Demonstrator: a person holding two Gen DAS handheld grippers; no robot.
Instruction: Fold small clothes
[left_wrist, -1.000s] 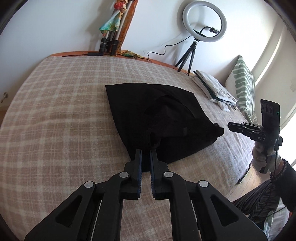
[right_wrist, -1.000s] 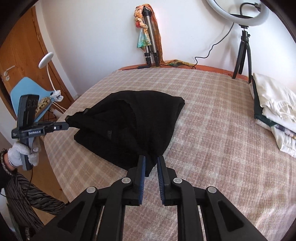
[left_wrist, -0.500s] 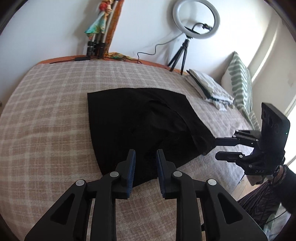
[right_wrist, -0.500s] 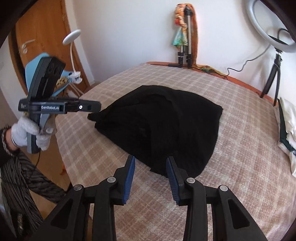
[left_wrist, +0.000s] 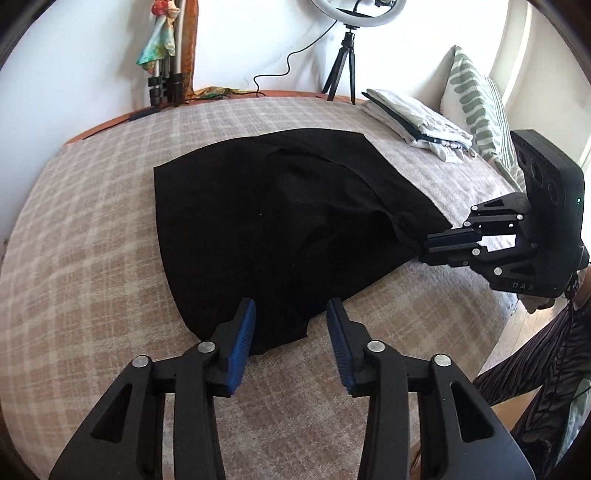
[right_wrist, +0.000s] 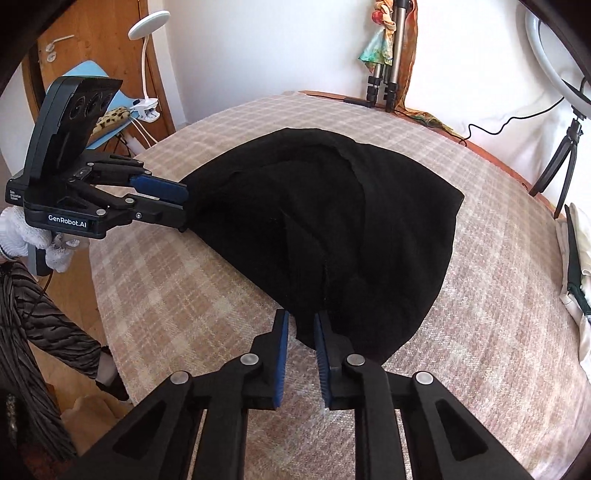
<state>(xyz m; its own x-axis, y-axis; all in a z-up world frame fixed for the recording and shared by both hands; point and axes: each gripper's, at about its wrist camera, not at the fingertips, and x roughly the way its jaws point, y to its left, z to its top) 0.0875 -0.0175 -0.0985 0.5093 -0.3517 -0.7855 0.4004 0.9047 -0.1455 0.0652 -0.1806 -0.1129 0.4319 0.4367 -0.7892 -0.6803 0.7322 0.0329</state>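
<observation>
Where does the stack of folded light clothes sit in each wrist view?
Left wrist: the stack of folded light clothes lies upper right, on the far part of the bed beside the striped pillow.
Right wrist: it is cut off at the right edge, mid-height.
Shared landmark: the ring light tripod stands beside it.

Left tongs (left_wrist: 291, 334) spread wide, blue pads (left_wrist: 242, 341) well apart, held by a white-gloved hand (right_wrist: 35, 240); right tongs (right_wrist: 300, 345) parted narrowly, fingers level, sleeve striped dark.
</observation>
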